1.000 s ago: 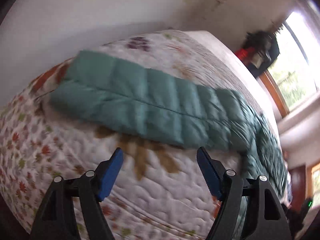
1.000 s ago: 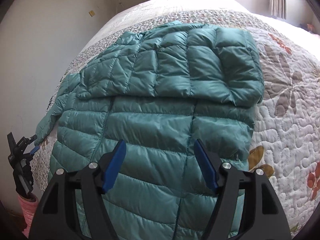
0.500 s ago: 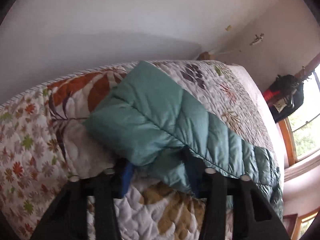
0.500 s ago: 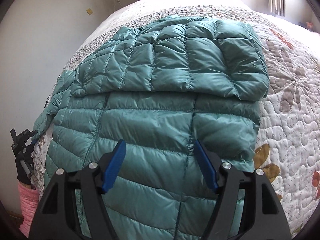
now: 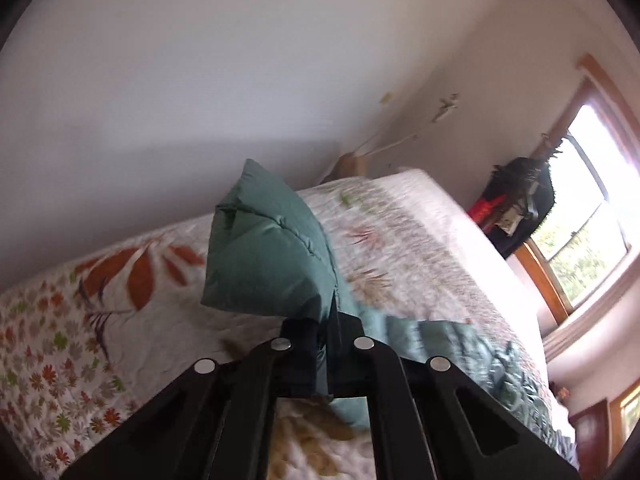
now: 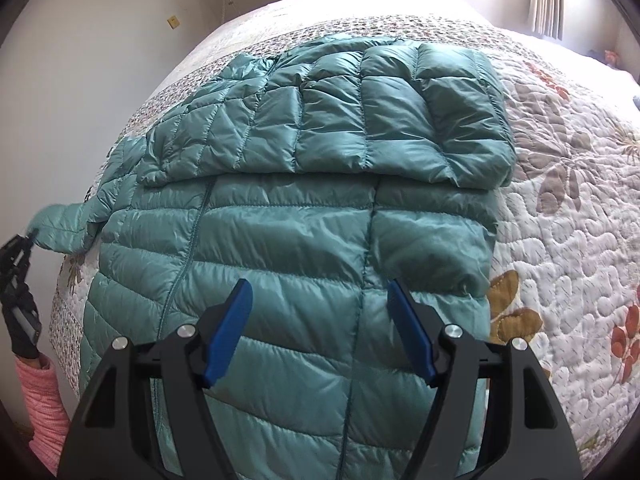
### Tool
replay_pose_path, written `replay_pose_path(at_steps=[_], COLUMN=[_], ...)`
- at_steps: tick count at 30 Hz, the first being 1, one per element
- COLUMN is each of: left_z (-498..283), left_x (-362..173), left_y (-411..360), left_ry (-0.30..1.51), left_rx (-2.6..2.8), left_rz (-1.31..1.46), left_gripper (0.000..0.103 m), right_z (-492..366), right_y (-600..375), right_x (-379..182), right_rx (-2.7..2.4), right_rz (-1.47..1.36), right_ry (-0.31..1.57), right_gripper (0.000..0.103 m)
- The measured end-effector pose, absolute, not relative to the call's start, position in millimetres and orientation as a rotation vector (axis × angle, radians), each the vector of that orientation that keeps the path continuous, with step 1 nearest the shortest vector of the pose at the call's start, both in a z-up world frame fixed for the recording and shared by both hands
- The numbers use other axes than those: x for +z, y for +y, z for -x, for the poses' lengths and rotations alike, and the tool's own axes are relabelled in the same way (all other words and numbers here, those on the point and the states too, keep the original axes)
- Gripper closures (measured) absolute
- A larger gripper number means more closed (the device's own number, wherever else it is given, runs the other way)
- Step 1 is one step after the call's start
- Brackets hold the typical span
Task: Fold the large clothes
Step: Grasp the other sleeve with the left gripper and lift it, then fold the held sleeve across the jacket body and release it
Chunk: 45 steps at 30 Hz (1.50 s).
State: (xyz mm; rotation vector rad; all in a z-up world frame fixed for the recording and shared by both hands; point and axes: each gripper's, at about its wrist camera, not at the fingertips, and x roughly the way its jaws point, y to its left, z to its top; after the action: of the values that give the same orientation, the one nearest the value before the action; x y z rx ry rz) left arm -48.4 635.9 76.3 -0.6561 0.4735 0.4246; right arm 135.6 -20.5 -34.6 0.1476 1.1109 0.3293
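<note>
The left claw (image 5: pixel 325 334) is clamped on the teal quilted puffer jacket's sleeve (image 5: pixel 268 252), raised off the floral-quilted bed (image 5: pixel 420 248). Only the right wrist view shows the jacket body (image 6: pixel 280 248) spread flat, right claw (image 6: pixel 318 330) spread apart above it.

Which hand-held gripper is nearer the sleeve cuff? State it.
Left. The left hand-held gripper is shut on the sleeve cuff; the right hand-held gripper hovers open over the jacket's body.

A: The jacket (image 6: pixel 288 240) is puffy, stitched cloth with a slight sheen. And the quilt (image 6: pixel 560 240)?

B: Matt, stitched cloth with printed leaves. The right tool (image 6: pixel 320 320) looks like matt black plastic with smooth blue pads (image 6: pixel 230 332) and shiny metal rivets (image 6: pixel 453 331).
</note>
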Motion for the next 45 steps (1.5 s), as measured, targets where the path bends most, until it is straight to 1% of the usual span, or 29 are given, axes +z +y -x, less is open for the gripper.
replay_pose_path(at_steps=[6, 13, 21, 27, 32, 36, 37, 38, 40, 42, 45], left_z=[20, -14, -46, -68, -73, -66, -62, -58, -51, -43, -31], left_x=[115, 125, 101, 69, 55, 47, 46, 48, 51, 59, 72], left_y=[566, 465, 368, 332, 302, 286, 283, 284, 294, 315, 347], left_ry=[0.446, 0.484, 0.578, 0.669, 0.726, 0.801, 0.809, 0.813, 0.823, 0.824, 0.781], left_rx=[0.231, -0.001, -0.17, -0.215, -0.289, -0.511, -0.557, -0.59, -0.624, -0.642, -0.625], left_rz=[0.54, 0.428, 0.323, 0.267, 0.12, 0.091, 0.087, 0.085, 0.114, 0.179, 0.24], left_gripper=[0.101, 0.101, 0.101, 0.101, 0.1, 0.092, 0.088, 0.086, 0.073, 0.069, 0.067], right_z=[-130, -124, -120, -115, -114, -116, -117, -119, -122, -127, -138], right_y=[-24, -29, -41, -50, -53, -52, -50, -49, -46, -41, -34], right_x=[-31, -25, -20, -20, -19, -19, -19, -19, -18, -16, -11], right_rx=[0.306, 0.276, 0.247, 0.229, 0.216, 0.221, 0.223, 0.224, 0.235, 0.262, 0.318], right_rz=[-0.146, -0.139, -0.154, -0.166, -0.172, -0.177, -0.177, -0.178, -0.183, -0.2, -0.251], right_ry=[1.106, 1.093, 1.083, 1.079, 1.079, 1.079, 1.08, 1.082, 1.082, 1.08, 1.081], right_gripper=[0.033, 0.033, 0.033, 0.033, 0.033, 0.033, 0.033, 0.033, 0.033, 0.033, 0.033])
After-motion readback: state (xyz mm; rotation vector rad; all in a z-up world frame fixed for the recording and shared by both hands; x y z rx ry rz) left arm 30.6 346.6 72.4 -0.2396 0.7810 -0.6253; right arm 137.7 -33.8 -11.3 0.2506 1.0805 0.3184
